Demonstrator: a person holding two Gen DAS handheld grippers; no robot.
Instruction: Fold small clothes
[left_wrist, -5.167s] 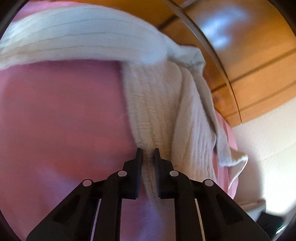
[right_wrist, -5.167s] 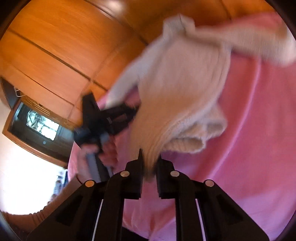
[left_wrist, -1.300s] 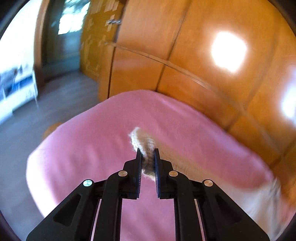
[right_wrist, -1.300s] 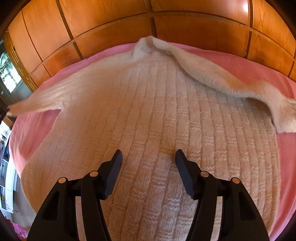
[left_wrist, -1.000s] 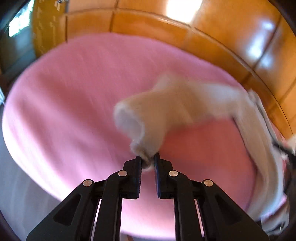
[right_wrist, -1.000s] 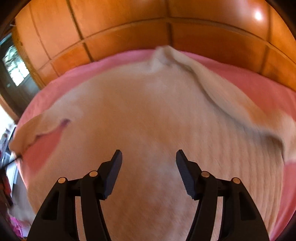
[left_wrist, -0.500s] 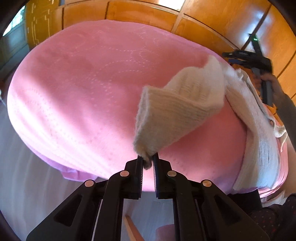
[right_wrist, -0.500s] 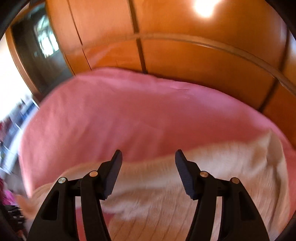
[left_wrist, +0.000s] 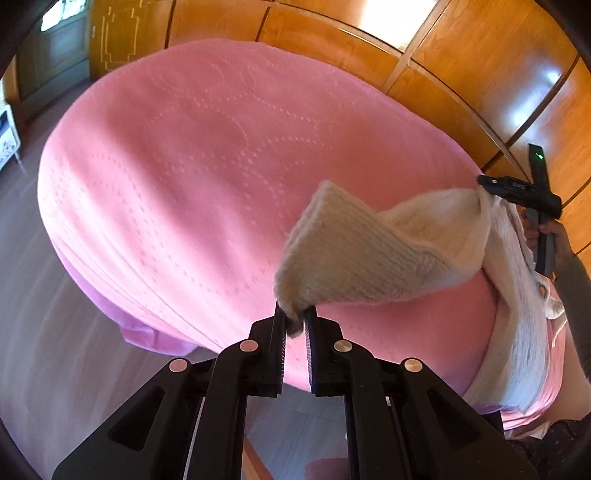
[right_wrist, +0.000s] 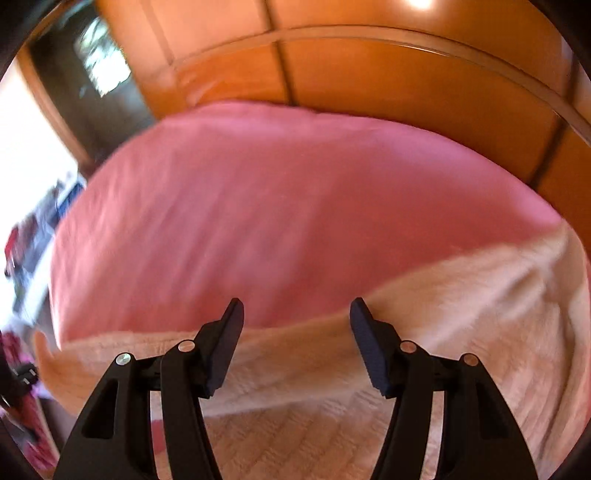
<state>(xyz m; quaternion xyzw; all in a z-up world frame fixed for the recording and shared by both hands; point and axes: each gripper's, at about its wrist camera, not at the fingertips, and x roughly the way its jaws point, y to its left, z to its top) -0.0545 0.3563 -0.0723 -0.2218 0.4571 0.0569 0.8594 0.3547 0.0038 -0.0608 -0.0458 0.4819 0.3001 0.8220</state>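
A cream knit sweater lies on a pink bed cover. My left gripper is shut on the cuff of one sleeve and holds it lifted over the bed's near edge. The sleeve stretches right toward the sweater's body. My right gripper is open and empty, hovering just above the sweater near its upper edge. The right gripper also shows in the left wrist view, far right, over the sweater's shoulder.
Orange wooden wardrobe panels run behind the bed. Wooden floor lies below the bed's near edge. A dark doorway and blurred bright clutter are at the left in the right wrist view.
My left gripper has carried the sleeve cuff back and up over the bed's edge. My right gripper, open throughout, has swung from over the sweater's body toward its upper edge.
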